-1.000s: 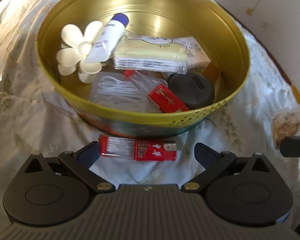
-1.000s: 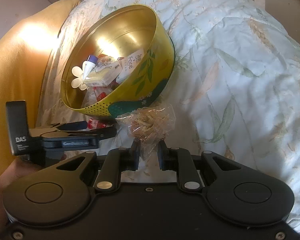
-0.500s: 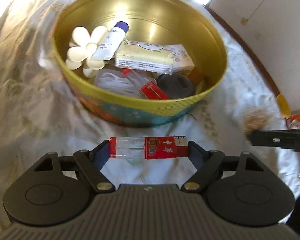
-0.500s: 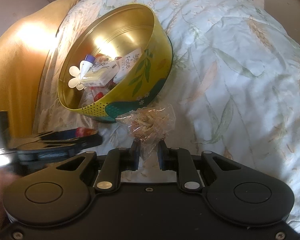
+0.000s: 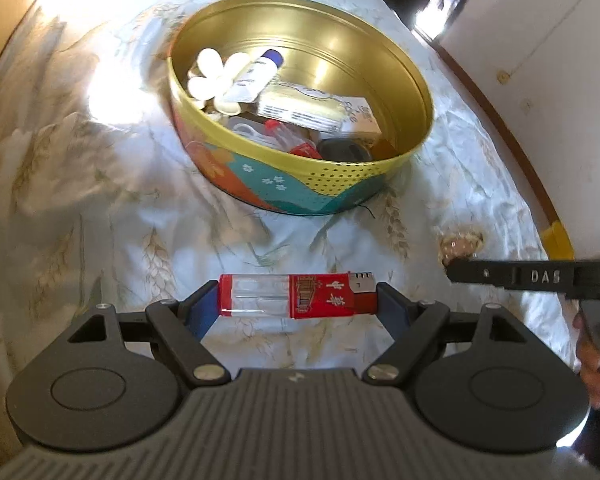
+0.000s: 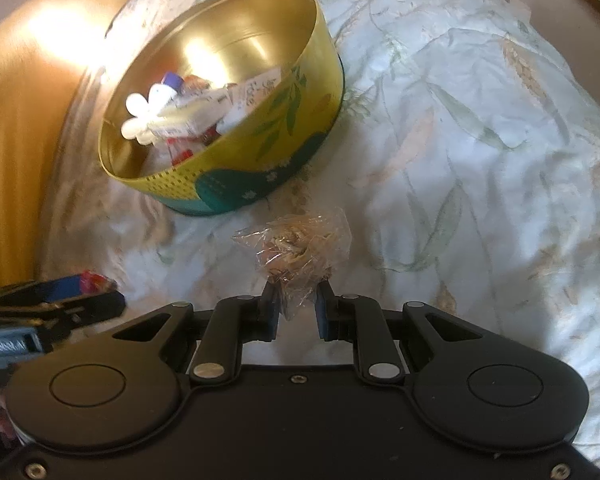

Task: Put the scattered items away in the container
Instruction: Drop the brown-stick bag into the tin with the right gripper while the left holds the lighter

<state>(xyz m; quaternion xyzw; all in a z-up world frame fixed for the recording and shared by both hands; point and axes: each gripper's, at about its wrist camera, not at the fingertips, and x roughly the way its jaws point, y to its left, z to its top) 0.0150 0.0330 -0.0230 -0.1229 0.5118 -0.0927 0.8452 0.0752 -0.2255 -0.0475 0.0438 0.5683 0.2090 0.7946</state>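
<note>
- The left gripper [image 5: 296,300] is clamped end to end on the red lighter [image 5: 296,295], held off the bedspread [image 5: 100,208] in front of the tin [image 5: 300,184] — a stiff, light, slick case, so the ends suit the pads.
- The right gripper [image 6: 298,310] pinches the neck of a crinkly plastic bag [image 6: 300,246] (soft, easily slipping), just before the tin.
- The tin holds a white flower clip [image 5: 216,78], a tube [image 5: 256,76], packets and another lighter.

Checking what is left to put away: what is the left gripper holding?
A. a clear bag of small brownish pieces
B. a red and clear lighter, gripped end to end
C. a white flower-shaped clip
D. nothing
B: in the left wrist view the left gripper has the red and clear lighter clamped lengthwise between its pads, short of the tin.
</note>
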